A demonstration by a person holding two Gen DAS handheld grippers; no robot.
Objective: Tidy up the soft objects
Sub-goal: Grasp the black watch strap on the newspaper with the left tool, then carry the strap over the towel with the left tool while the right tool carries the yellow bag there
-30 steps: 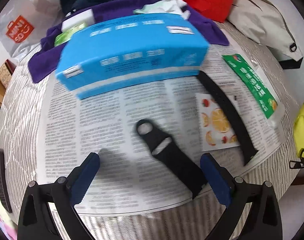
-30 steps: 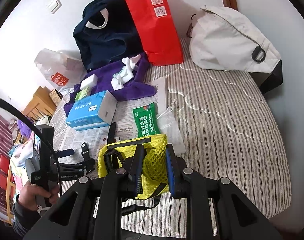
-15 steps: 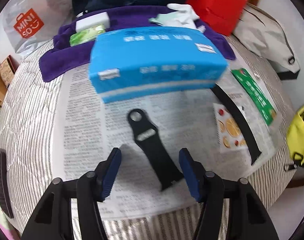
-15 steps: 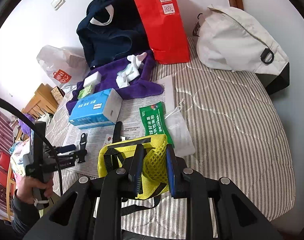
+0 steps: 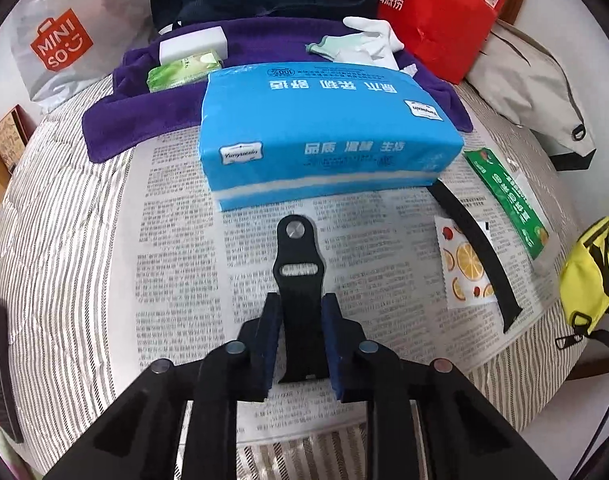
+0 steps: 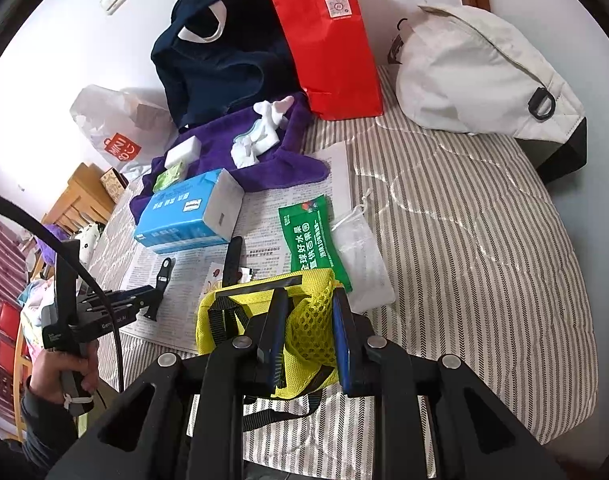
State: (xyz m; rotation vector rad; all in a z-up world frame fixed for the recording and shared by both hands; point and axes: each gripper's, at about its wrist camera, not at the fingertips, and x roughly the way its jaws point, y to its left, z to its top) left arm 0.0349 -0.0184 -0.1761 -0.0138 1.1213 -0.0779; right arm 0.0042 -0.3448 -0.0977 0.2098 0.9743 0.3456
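My left gripper [image 5: 301, 312] is shut on the short black watch strap [image 5: 298, 272], which lies on the newspaper [image 5: 176, 240] in front of the blue tissue pack [image 5: 324, 132]. The same strap shows small in the right wrist view [image 6: 162, 276]. A longer black strap [image 5: 476, 248] lies to the right across a fruit-print card [image 5: 462, 268]. My right gripper [image 6: 307, 308] is shut on the yellow mesh bag [image 6: 304, 320], which also shows at the left wrist view's right edge [image 5: 592, 276].
A purple towel [image 5: 144, 116] at the back carries white gloves [image 5: 364, 44], a white block and a green pack. A red paper bag [image 6: 324, 36], navy garment [image 6: 220, 52], white backpack [image 6: 476, 72], green packet [image 6: 308, 240] and white pouch [image 6: 360, 252] lie on the striped bed.
My left gripper moved forward over the short black strap and closed from wide open onto it. The right gripper stayed shut on the yellow mesh bag and barely moved.
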